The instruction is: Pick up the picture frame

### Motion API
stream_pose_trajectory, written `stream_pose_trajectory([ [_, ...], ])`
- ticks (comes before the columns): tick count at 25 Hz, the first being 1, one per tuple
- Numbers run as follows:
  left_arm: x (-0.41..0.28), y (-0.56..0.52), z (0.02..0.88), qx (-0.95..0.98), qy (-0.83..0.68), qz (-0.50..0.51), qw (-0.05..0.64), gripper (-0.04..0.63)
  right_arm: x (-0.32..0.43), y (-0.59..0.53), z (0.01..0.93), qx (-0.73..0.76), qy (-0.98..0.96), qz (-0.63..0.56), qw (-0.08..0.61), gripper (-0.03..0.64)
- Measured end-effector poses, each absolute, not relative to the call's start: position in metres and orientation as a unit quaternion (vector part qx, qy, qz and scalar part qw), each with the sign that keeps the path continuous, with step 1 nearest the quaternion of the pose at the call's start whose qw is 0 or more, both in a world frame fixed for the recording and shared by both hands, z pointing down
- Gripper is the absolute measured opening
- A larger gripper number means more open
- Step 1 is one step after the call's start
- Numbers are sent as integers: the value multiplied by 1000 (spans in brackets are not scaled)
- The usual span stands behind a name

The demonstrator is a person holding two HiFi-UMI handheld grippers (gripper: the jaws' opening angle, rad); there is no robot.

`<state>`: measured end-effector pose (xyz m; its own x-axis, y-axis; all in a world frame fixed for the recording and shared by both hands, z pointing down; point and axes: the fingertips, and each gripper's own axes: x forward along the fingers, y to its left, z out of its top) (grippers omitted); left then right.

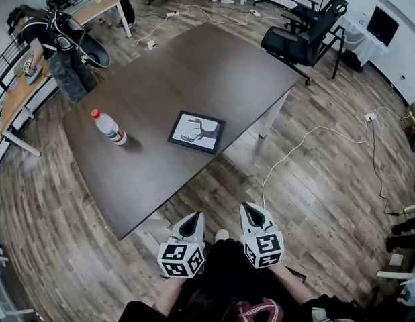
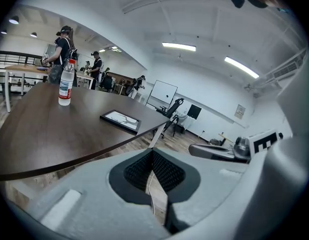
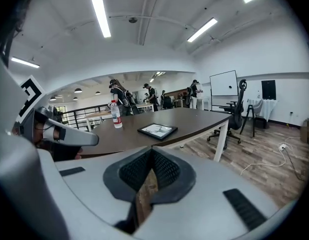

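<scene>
Both jaws of the left gripper (image 1: 193, 219) were pressed together with nothing between them, and the right gripper (image 1: 252, 211) was likewise closed and empty. The two hung side by side at the bottom centre of the head view, over the wooden floor, short of the near edge of the dark table (image 1: 214, 59). The picture frame (image 1: 197, 131) lay flat near the middle of the tabletop, well apart from both grippers. A water bottle (image 1: 109, 127) stood upright to its left. An office chair (image 1: 308, 35) sat at the upper right, beyond the table.
</scene>
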<state>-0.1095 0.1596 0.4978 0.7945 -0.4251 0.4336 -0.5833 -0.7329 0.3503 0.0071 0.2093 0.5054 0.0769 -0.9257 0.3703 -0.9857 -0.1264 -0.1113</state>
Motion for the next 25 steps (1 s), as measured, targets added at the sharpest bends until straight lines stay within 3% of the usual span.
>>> stream_pose_trajectory([
  [8,-90,151,507,903,-280,159,284,9,10,208,509,719,-662,188,98,6],
  [25,-55,84,512,909,-277,166,263,9,54,159,514,743,-634,196,88,6],
])
